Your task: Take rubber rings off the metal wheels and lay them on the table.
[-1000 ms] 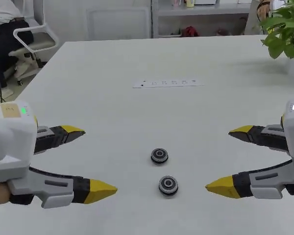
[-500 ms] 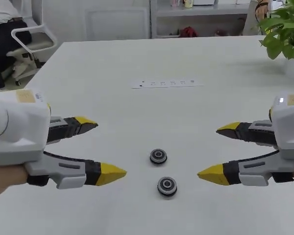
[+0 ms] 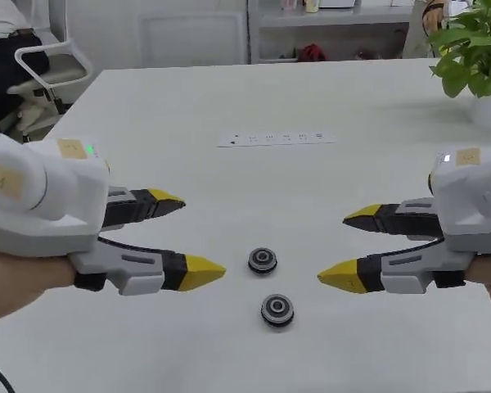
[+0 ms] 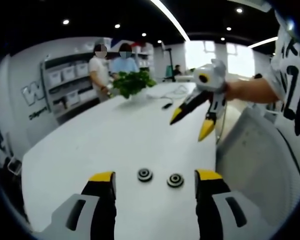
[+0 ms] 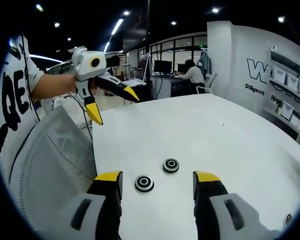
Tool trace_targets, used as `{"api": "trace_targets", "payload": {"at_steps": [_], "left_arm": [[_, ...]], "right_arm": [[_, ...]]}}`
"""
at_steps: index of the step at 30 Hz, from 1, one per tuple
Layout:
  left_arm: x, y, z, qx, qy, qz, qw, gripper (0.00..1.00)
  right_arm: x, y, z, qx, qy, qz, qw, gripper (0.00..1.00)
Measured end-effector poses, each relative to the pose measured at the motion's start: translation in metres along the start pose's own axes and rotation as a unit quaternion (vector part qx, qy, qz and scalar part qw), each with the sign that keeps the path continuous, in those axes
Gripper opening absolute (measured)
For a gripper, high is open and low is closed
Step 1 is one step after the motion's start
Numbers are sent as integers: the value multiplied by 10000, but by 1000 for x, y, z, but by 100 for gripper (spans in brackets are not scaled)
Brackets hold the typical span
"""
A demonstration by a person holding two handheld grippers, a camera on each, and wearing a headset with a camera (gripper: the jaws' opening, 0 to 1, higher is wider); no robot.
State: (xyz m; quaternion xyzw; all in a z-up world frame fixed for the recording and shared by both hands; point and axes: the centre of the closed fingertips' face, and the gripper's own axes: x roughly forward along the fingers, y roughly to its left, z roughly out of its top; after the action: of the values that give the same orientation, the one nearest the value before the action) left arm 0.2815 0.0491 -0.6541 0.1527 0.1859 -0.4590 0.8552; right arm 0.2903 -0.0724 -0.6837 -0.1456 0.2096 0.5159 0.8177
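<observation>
Wheels lie on the white table (image 3: pixel 229 98) between my grippers, the far wheel (image 3: pixel 263 260) and the near wheel (image 3: pixel 277 309) just apart, each with its dark rubber ring (image 3: pixel 252 261) on. My left gripper (image 3: pixel 203 236) and right gripper (image 3: pixel 332 248) hover either side, jaws spread wide, holding nothing.
</observation>
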Motion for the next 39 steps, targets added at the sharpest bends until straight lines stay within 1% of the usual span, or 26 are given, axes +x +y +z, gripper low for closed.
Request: {"api": "trace_targets", "payload": {"at_steps": [5, 8, 12, 16, 19, 24, 29, 32, 35, 39], "left_arm": [[9, -1, 2, 61, 1, -82, 9999, 62], [14, -1, 3, 92, 2, -130, 9999, 61], [19, -1, 4, 77, -23, -171, 9998, 60], [24, -1, 3, 65, -3, -216, 9997, 60], [28, -1, -1, 45, 107, -230, 9997, 60], [34, -1, -6, 49, 184, -273, 9994, 60], [40, -4, -11, 58, 217, -348, 9991, 59], [44, -6, -17, 45, 277, -388, 9988, 59], [47, -7, -22, 35, 337, -429, 9985, 57], [51, -8, -24, 45, 339, -466, 9983, 56]], "right_arm": [[5, -1, 2, 10, -41, 89, 10000, 52], [7, -2, 3, -117, -75, 104, 9998, 50], [11, -3, 3, -111, -99, 142, 9998, 50], [16, -6, -1, -212, -49, 143, 9997, 53], [18, -8, -5, -214, 15, 146, 9997, 55], [23, -7, -10, -188, 40, 208, 9996, 58], [27, -7, -18, -124, 107, 294, 9994, 55], [30, -7, -21, -120, 100, 314, 9994, 57], [33, -7, -26, -130, 133, 351, 9992, 56], [36, -5, -31, -171, 176, 411, 9989, 56]]}}
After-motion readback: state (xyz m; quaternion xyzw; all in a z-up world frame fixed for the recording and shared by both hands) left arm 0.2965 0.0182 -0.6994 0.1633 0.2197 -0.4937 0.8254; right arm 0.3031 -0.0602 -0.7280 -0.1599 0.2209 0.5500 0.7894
